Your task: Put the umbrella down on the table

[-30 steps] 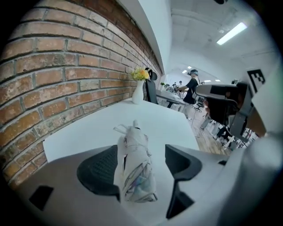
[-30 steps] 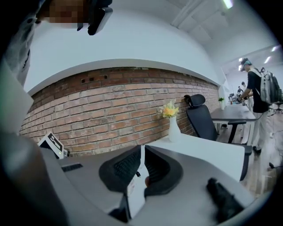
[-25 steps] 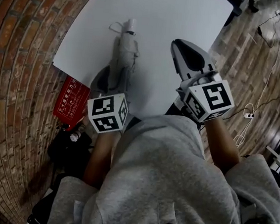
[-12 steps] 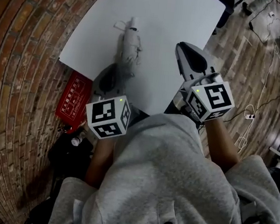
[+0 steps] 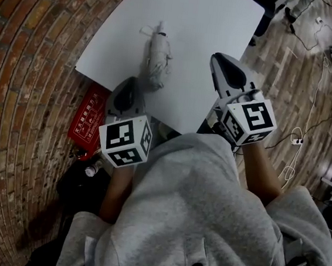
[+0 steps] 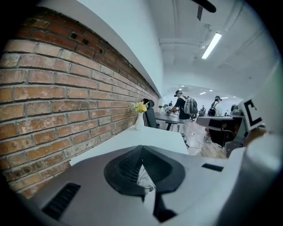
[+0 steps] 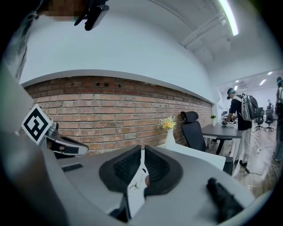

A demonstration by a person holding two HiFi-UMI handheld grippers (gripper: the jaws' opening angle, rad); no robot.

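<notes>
The folded grey umbrella (image 5: 155,57) lies lengthwise on the white table (image 5: 213,22), with its strap end at the far side. My left gripper (image 5: 131,80) hangs over the table's near edge, just short of the umbrella's near end and apart from it. Its jaws are shut with nothing between them, as the left gripper view (image 6: 142,148) also shows. My right gripper (image 5: 217,57) hovers to the right of the umbrella, over the table's right part, clear of it. In the right gripper view (image 7: 142,149) its jaws meet at the tips and hold nothing.
A red printed box (image 5: 87,119) and a bottle (image 5: 93,167) lie on the floor below the table's near-left edge, by the brick wall (image 5: 23,85). Cables (image 5: 295,135) trail over the wood floor at right. A vase of yellow flowers (image 7: 169,132) and an office chair (image 7: 193,128) stand beyond.
My left gripper let go of the umbrella's near end, drew back toward me, rose, and its jaws closed. The umbrella stays flat on the table. My right gripper shifted slightly.
</notes>
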